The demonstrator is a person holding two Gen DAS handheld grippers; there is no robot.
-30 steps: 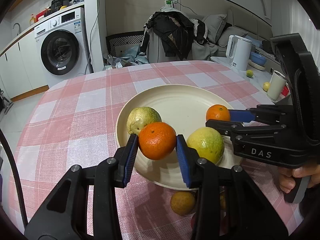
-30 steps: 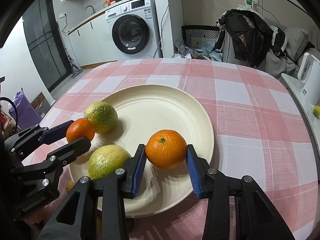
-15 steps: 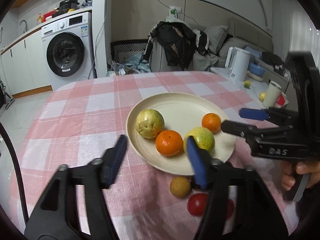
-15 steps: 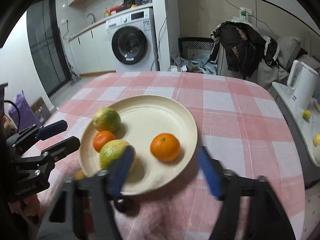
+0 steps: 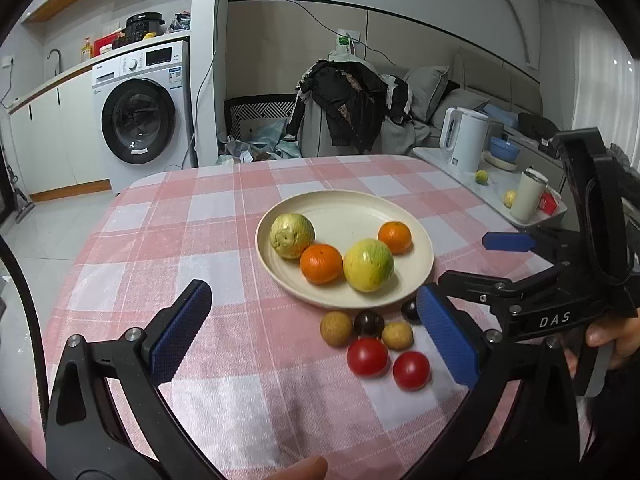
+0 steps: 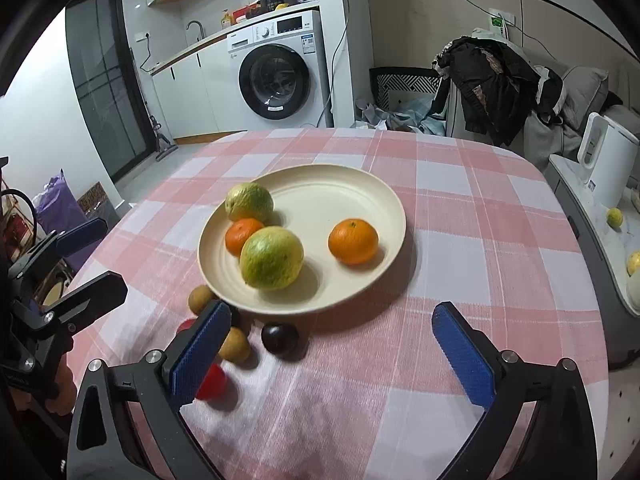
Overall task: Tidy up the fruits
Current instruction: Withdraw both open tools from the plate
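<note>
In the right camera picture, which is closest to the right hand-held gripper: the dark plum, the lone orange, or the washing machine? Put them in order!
From the right hand-held gripper:
1. Dark plum, on the cloth just before the plate.
2. Lone orange, on the plate's right side.
3. Washing machine, far behind the table.

Black plastic grippers (image 5: pixel 316 328) with ribbed blue pads (image 5: pixel 448 336), silver screws, white "DAS" lettering.

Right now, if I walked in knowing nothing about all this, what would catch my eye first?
Probably the cream plate in the middle of the pink checked tablecloth, holding two oranges and two larger yellow-green fruits. Just off its near rim sits a cluster of small fruits: two red, two tan, two dark. Then the two black grippers with blue pads, left gripper and right gripper, both wide open and empty.
</note>
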